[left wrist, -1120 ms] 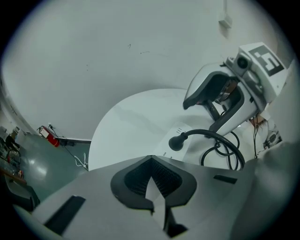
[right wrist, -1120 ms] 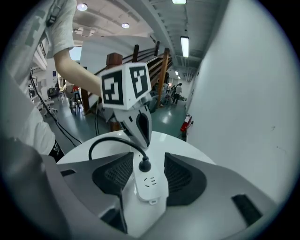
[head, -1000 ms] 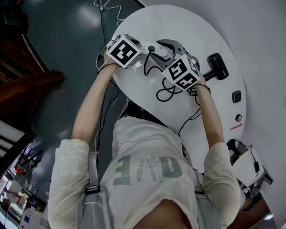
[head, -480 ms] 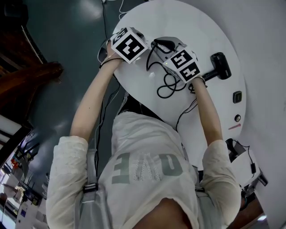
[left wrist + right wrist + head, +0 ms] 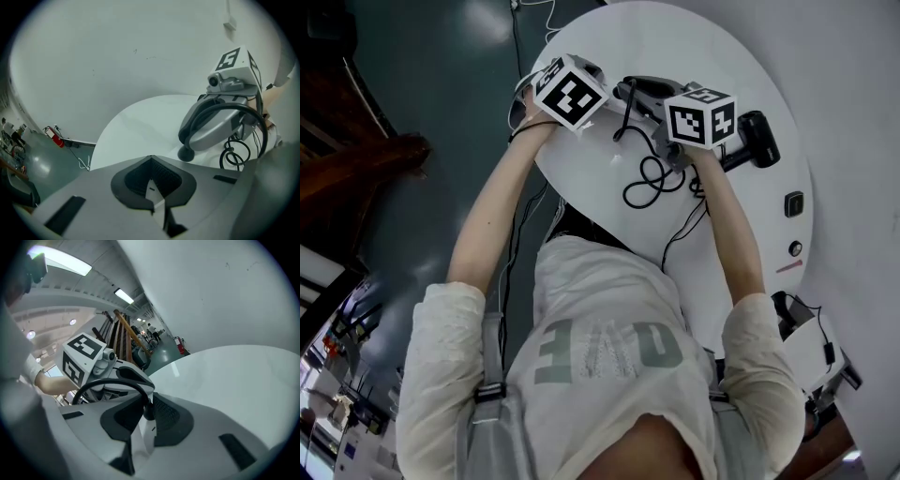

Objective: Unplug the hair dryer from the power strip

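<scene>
The black hair dryer (image 5: 752, 139) lies on the round white table (image 5: 694, 37), to the right of my right gripper's marker cube. Its black cable (image 5: 649, 178) coils on the tabletop in front of both grippers. My right gripper (image 5: 147, 417) is shut on the black plug (image 5: 149, 409), and the cable (image 5: 105, 385) arcs away from it to the left. From the left gripper view, that plug (image 5: 186, 153) hangs at the right gripper's tips just above the table. My left gripper (image 5: 152, 164) is closed with a pale sliver between its pads, apparently the power strip, otherwise hidden.
Two small devices (image 5: 794, 203) (image 5: 795, 248) sit near the table's right edge. Thin cables drop over the near and far rims. A white stand with wires (image 5: 816, 347) is at the lower right. Dark floor lies left of the table, with a fire extinguisher (image 5: 52, 137) by the wall.
My right gripper has rolled, so its cube shows different faces, and has shifted up and right. The power strip seen between the grippers is now hidden. The left gripper has barely moved.
</scene>
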The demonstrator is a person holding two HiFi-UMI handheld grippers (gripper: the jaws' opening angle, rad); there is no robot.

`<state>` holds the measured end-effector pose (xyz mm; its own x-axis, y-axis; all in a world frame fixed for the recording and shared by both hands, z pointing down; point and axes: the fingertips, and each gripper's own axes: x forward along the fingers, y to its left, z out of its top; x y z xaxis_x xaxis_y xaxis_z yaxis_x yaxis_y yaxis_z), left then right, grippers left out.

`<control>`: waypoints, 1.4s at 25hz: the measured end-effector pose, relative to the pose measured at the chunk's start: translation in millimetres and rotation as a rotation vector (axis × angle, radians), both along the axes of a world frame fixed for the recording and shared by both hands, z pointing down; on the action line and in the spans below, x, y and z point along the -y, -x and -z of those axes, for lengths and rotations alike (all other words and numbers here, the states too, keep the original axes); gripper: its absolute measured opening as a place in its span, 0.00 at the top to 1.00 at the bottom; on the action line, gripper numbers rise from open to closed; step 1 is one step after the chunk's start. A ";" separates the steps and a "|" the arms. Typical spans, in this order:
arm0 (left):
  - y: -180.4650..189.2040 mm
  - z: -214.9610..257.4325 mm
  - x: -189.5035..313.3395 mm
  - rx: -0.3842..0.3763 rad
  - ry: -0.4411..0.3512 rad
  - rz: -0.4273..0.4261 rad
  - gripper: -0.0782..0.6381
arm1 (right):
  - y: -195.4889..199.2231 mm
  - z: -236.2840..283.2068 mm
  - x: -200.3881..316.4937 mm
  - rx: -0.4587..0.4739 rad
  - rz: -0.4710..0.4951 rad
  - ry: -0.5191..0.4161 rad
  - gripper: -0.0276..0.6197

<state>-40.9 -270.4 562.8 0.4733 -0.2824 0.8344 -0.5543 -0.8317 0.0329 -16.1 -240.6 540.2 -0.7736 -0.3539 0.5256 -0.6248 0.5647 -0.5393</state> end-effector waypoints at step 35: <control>5.9 -0.1 -56.4 0.031 -0.004 -0.035 0.88 | 15.7 2.8 -33.5 -0.420 0.241 -0.374 0.88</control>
